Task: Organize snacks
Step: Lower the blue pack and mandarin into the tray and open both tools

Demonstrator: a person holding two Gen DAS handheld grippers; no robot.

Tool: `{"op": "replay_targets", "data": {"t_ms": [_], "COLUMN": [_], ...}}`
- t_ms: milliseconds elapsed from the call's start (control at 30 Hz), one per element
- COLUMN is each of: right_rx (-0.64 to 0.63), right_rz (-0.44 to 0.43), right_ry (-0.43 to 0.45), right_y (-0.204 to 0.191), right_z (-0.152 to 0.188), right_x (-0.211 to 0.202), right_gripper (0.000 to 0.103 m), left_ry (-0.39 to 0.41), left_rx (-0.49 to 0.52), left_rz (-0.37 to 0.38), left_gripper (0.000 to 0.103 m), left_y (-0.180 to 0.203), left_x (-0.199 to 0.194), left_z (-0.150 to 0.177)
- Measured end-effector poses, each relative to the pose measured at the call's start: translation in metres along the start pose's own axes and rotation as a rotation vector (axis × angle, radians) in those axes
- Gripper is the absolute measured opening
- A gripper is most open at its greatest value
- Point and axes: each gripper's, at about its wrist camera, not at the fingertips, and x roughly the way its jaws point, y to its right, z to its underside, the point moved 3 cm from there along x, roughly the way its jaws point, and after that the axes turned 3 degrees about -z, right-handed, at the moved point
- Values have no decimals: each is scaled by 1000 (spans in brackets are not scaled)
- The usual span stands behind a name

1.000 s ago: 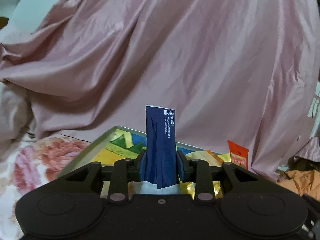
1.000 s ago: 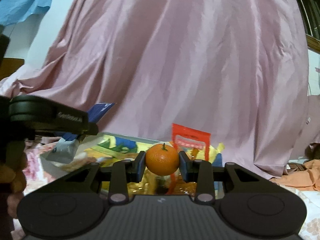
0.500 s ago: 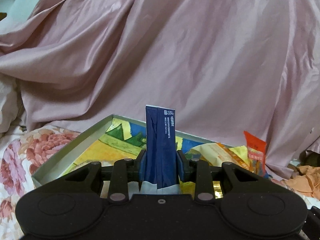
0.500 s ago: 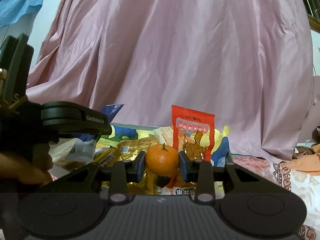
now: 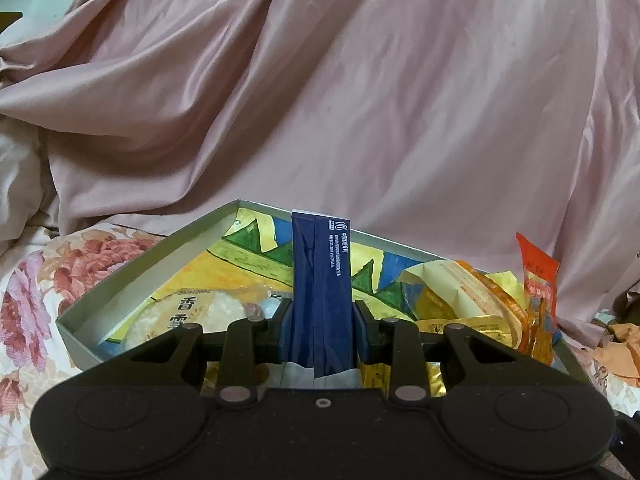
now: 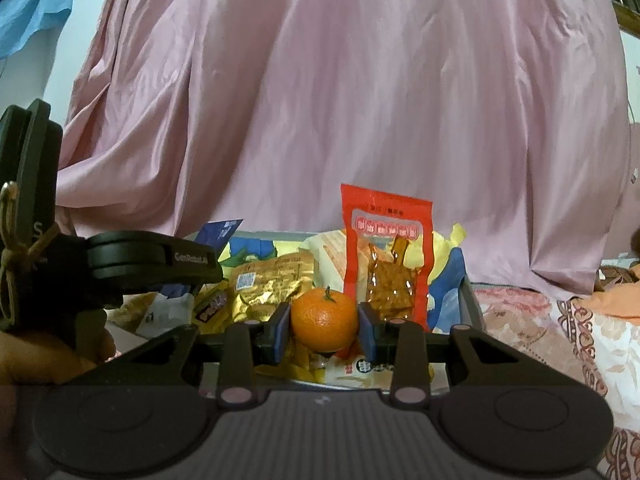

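Snack packet [image 5: 322,292] stands upright, clamped between left gripper [image 5: 322,330] fingers; right gripper [image 6: 324,330] fingers pinch a tangerine [image 6: 324,318].

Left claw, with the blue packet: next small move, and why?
Probably lower the blue packet into the box and release. The left claw is shut on it over the bare left part, clear of the snack pile on the right.

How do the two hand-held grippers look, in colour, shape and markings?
Both are matte black with two round discs on a wide body and angular linkage arms. The fingers carry dark blue pads. The left gripper has a speckled body; the right gripper has a ribbed grey one. Seen from the side, the left one bears white lettering and tan string.
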Motion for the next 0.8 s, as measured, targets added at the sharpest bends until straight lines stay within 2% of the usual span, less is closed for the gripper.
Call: {"op": "replay_targets", "data": {"t_ms": [167, 433, 633, 700, 800], "right_rx": [28, 43, 49, 46, 35], "right_rz": [4, 3, 12, 13, 17], "right_ry": [-10, -12, -8, -4, 3], "right_y": [2, 4, 6, 5, 4], "right_z": [1, 1, 0, 0, 0], "right_x": [3, 4, 4, 4, 3], "right_gripper": [40, 51, 65, 72, 79], "left_ry": [-14, -22, -19, -9, 10], "left_rx": [14, 6, -3, -4, -4], "left_rz": [1, -2, -2, -7, -16], "left_gripper": [34, 38, 56, 67, 76], "left_y": [1, 1, 0, 1, 1], "left_x": [3, 3, 1, -1, -4], "left_z": [4, 7, 6, 6, 5]}}
